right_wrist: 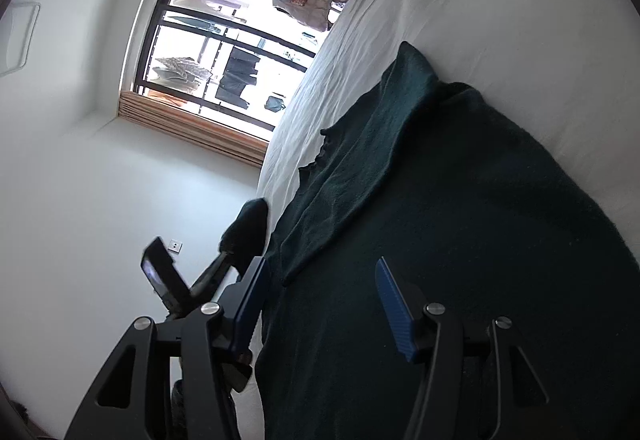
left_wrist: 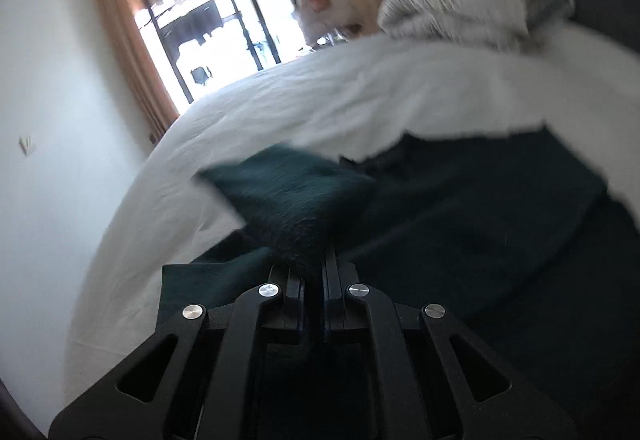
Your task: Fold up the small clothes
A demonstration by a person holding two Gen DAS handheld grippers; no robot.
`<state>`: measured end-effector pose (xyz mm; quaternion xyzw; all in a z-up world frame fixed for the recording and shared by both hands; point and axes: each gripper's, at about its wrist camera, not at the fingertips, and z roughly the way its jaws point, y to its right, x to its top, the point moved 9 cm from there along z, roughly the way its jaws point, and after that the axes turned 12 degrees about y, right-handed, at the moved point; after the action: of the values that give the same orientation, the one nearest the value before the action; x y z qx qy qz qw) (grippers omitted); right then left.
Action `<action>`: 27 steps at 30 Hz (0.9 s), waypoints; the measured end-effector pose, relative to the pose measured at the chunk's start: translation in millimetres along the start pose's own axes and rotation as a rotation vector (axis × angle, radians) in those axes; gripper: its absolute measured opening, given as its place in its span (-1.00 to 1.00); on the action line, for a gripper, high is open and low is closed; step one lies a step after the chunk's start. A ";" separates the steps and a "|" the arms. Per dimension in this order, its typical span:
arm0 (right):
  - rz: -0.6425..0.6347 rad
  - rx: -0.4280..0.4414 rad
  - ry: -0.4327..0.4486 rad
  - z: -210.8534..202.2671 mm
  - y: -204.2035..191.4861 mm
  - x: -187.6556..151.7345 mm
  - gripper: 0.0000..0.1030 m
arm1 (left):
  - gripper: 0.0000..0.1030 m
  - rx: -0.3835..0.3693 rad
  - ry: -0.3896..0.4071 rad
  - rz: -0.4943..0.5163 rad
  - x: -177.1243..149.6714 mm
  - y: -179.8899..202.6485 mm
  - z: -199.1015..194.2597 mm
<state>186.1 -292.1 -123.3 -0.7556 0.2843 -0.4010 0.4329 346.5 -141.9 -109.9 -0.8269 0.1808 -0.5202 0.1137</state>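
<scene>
A dark green knitted garment lies spread on the white bed. My left gripper is shut on a sleeve end of the dark green garment and holds it lifted above the cloth. In the right wrist view the same garment covers the white bed, with one sleeve folded along its left side. My right gripper is open, its blue fingers hovering just above the garment's lower part. The left gripper shows at the left with the sleeve end pinched in it.
A rolled grey quilt and purple and yellow items lie at the bed's far end. A window with curtains is behind the bed. A white wall stands to the left of the bed edge.
</scene>
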 end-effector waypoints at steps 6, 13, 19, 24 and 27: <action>-0.103 -0.015 -0.071 41.8 -13.4 15.0 0.16 | -0.91 0.030 -0.040 0.157 -53.5 18.5 16.8; -0.211 -0.025 -0.303 127.7 -54.7 -14.2 0.40 | -0.91 0.112 0.005 0.245 -77.7 8.9 21.9; 0.092 -0.090 -0.433 140.0 -17.3 -58.7 0.40 | -0.91 0.081 0.011 0.095 -83.2 -26.3 22.7; 0.223 -0.024 -0.396 144.5 -15.7 -66.6 0.38 | -0.90 0.044 0.020 0.028 -81.8 -37.4 16.0; 0.218 -0.002 -0.401 159.3 -22.8 -68.3 0.11 | -0.90 0.035 0.020 0.005 -81.6 -44.5 15.0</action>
<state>288.5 -160.6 -176.2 -0.7855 0.2730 -0.1930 0.5208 336.0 -67.4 -166.5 -0.8191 0.1746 -0.5313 0.1277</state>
